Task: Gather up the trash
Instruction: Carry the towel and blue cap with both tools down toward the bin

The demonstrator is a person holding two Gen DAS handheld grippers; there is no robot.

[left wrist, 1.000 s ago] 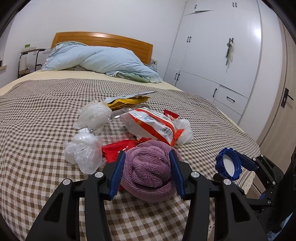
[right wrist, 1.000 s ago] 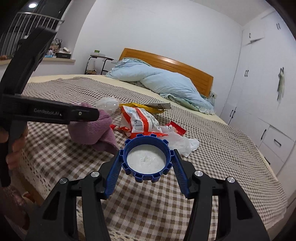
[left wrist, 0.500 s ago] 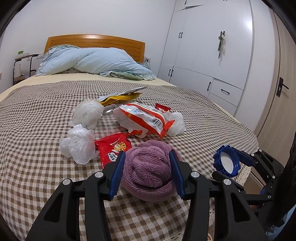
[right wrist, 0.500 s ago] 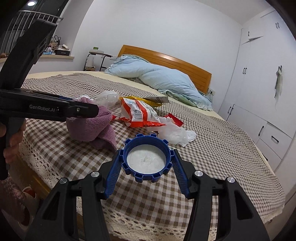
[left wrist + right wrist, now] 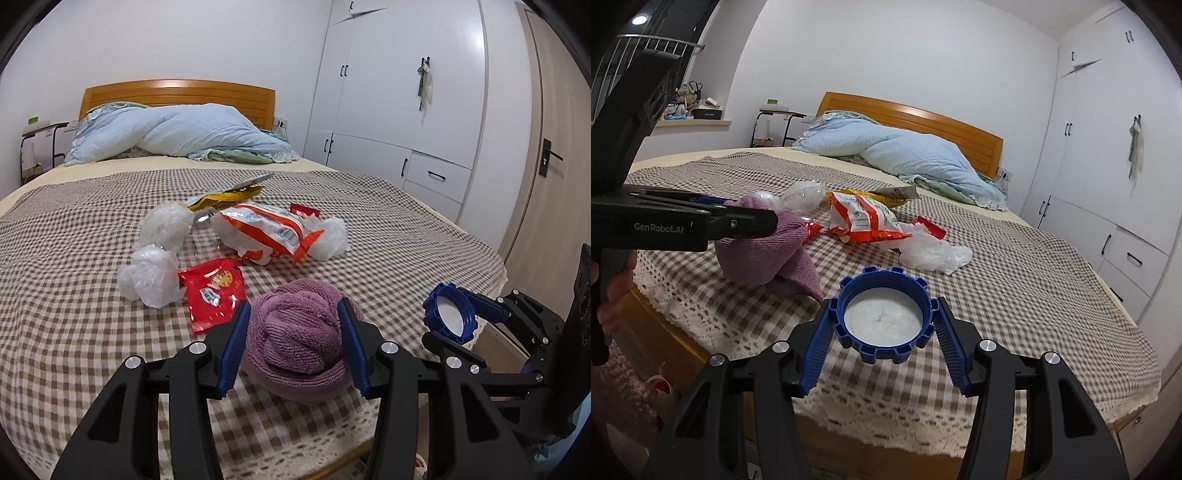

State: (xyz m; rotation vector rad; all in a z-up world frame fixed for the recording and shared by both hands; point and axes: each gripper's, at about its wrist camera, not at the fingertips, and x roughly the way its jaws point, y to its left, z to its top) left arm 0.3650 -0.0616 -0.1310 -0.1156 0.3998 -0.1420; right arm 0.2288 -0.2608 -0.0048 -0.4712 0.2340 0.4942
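Though part-hidden by tool (image 5: 291,345), purple cloth (image 5: 295,354).

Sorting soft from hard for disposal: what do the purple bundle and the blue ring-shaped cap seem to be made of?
Purple bundle: looped terry cloth, matte, likely a towel; ribbed pile and soft folds show. Blue cap: rigid moulded plastic, slightly glossy, with notched rim and a white, seemingly foam or paper liner inside.

both claws now sit farther back from the trash pile, nearer the foot edge of the bed (image 5: 74,295). the red snack packet (image 5: 214,291), half hidden behind the left claw (image 5: 293,345) a second ago, lies in full view (beside the crumpled clear bag (image 5: 151,280)). under the right claw (image 5: 884,334) the bedspread's lace hem (image 5: 923,417) now shows.
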